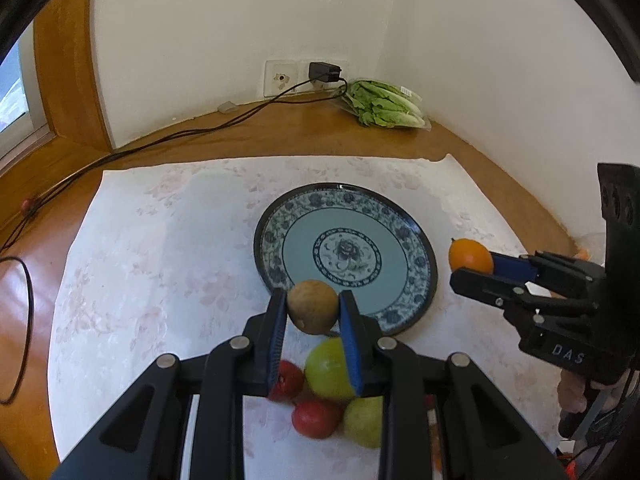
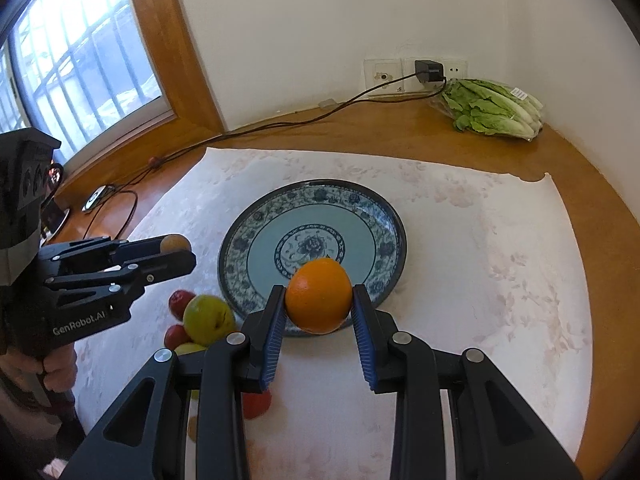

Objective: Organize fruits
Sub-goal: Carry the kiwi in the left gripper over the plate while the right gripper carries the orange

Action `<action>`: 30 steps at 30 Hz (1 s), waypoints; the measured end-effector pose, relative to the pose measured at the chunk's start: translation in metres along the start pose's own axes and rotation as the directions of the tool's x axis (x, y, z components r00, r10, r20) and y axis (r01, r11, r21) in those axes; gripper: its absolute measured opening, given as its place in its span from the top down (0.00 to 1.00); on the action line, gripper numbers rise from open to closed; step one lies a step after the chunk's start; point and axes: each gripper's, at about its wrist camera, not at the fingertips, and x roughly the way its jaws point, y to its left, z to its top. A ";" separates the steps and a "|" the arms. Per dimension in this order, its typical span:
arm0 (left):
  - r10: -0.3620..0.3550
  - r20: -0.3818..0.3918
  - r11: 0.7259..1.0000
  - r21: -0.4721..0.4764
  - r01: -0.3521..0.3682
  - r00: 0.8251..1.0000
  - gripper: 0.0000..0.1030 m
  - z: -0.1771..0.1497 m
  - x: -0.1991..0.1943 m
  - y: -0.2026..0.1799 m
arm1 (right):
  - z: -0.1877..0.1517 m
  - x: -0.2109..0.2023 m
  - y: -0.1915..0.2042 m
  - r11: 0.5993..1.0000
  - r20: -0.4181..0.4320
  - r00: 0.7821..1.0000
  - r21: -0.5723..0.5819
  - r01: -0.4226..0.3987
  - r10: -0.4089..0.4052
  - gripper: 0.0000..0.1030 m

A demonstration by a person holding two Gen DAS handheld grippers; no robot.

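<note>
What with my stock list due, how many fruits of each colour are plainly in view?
Red fruits: 3
Green fruits: 2
Orange fruit: 1
Brown fruit: 1
Total: 7

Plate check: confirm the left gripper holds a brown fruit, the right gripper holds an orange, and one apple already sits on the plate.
Not quite. The left gripper does hold the brown fruit and the right gripper the orange, but the plate is empty, as the right wrist view shows. The apples lie on the cloth beside it.
</note>
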 end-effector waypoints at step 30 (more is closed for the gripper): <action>0.013 -0.079 1.000 -0.007 -0.013 0.997 0.74 0.021 0.084 0.001 | 0.004 0.069 -0.018 1.000 -0.031 0.999 -0.017 0.025 -0.026 0.67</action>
